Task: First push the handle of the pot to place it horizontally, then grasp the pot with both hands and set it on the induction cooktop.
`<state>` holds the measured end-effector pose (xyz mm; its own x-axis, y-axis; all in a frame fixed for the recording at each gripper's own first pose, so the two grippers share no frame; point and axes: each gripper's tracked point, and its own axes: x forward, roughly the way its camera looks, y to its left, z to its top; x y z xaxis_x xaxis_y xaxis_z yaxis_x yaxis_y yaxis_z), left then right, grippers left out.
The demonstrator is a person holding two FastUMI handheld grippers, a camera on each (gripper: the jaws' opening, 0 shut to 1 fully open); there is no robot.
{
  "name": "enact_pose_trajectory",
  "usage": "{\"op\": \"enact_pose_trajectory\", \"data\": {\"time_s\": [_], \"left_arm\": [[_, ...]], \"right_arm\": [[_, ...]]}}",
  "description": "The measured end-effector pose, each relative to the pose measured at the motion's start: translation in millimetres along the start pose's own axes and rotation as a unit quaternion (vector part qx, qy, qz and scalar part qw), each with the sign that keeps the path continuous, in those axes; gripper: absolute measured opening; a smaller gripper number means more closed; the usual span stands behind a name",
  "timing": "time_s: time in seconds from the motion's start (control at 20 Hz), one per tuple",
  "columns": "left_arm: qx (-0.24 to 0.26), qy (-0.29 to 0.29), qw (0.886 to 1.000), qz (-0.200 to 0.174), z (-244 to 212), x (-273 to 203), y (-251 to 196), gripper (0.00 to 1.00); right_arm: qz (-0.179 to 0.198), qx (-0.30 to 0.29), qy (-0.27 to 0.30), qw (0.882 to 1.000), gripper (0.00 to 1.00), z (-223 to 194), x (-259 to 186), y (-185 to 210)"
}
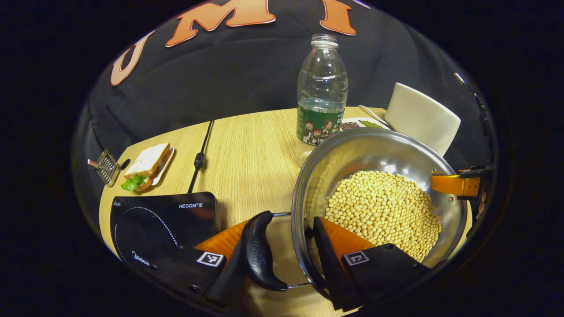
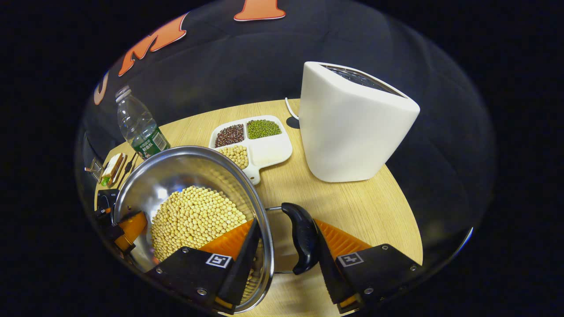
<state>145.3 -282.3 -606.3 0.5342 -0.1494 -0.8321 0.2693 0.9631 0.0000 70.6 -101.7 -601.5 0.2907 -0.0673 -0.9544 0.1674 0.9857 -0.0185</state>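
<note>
A steel pot [image 1: 352, 154] full of pale soybeans [image 1: 383, 211] is at the right of the left gripper view. My left gripper [image 1: 284, 222] straddles its near side: one finger lies against the outside of the black loop handle [image 1: 260, 251], the other inside the pot wall, shut on handle and rim. In the right gripper view my right gripper [image 2: 285, 222] clamps the pot [image 2: 176, 167] the same way, around the opposite black handle [image 2: 302, 237]. Each gripper also appears at the pot's far rim in the other's view. The black induction cooktop [image 1: 163, 220] lies left of the pot. Whether the pot rests on the table is hidden.
On the wooden table [image 1: 251, 149] a water bottle [image 1: 321, 92] stands behind the pot, with a sandwich on a plate [image 1: 147, 165] and a black cable [image 1: 200, 154] to the left. A white toaster [image 2: 352, 123] and a divided bean tray [image 2: 269, 152] stand to the right.
</note>
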Motion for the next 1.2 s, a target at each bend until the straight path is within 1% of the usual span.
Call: {"op": "enact_pose_trajectory", "data": {"time_s": [0.2,0.3,0.35,0.4,0.45,0.55,0.6,0.75,0.8,0.85,0.9,1.05,1.1,1.15,1.2], "left_arm": [[-0.007,-0.011,1.000,0.001,0.7,0.2,-1.2,0.79],[-0.018,-0.023,1.000,0.008,1.4,-3.9,0.5,0.78],[-0.023,-0.024,0.999,0.007,1.9,-7.9,1.0,0.75],[-0.024,-0.025,0.999,0.006,1.9,-11.1,0.6,0.78],[-0.024,-0.026,0.999,0.005,3.1,-17.2,-0.6,0.78],[-0.013,-0.035,0.999,0.008,10.0,-29.2,3.4,0.76],[-0.009,-0.041,0.999,0.010,13.4,-35.2,6.4,0.78],[0.004,-0.051,0.999,0.017,20.6,-55.9,21.1,0.77],[0.005,-0.054,0.998,0.019,21.4,-62.7,26.9,0.75],[0.004,-0.054,0.998,0.021,21.9,-70.1,33.3,0.75],[0.001,-0.055,0.998,0.022,20.5,-77.4,40.8,0.77],[-0.010,-0.057,0.998,0.031,19.3,-98.6,65.0,0.77],[-0.013,-0.057,0.998,0.034,17.8,-106.1,73.3,0.75],[-0.014,-0.056,0.998,0.038,17.1,-114.8,82.7,0.77],[-0.014,-0.058,0.997,0.041,16.4,-122.8,91.4,0.77]], "right_arm": [[-0.015,0.008,-0.008,1.000,0.68,-2.6,-4.2,-3.4],[-0.027,0.006,-0.024,0.999,0.68,-2.9,-11.3,-2.7],[-0.033,0.006,-0.027,0.999,0.68,-3.9,-16.9,-3.4],[-0.035,0.005,-0.026,0.999,0.68,-4.7,-23.8,-4.1],[-0.037,0.007,-0.028,0.999,0.68,-3.5,-27.4,-3.0],[-0.036,0.010,-0.031,0.999,0.68,-3.8,-38.9,0.1],[-0.034,0.012,-0.033,0.999,0.68,-4.3,-46.5,3.4],[-0.026,0.014,-0.038,0.999,0.68,-4.8,-63.2,13.5],[-0.024,0.013,-0.040,0.999,0.68,-5.7,-70.2,18.4],[-0.021,0.010,-0.042,0.999,0.68,-6.0,-77.1,23.6],[-0.018,0.006,-0.044,0.999,0.68,-6.6,-85.2,28.7],[-0.008,-0.009,-0.054,0.998,0.67,-8.7,-105.5,50.2],[-0.005,-0.013,-0.055,0.998,0.67,-10.5,-108.9,59.7],[-0.001,-0.017,-0.054,0.998,0.67,-11.0,-115.3,66.5],[0.004,-0.018,-0.055,0.998,0.67,-11.6,-120.5,72.3]]}}
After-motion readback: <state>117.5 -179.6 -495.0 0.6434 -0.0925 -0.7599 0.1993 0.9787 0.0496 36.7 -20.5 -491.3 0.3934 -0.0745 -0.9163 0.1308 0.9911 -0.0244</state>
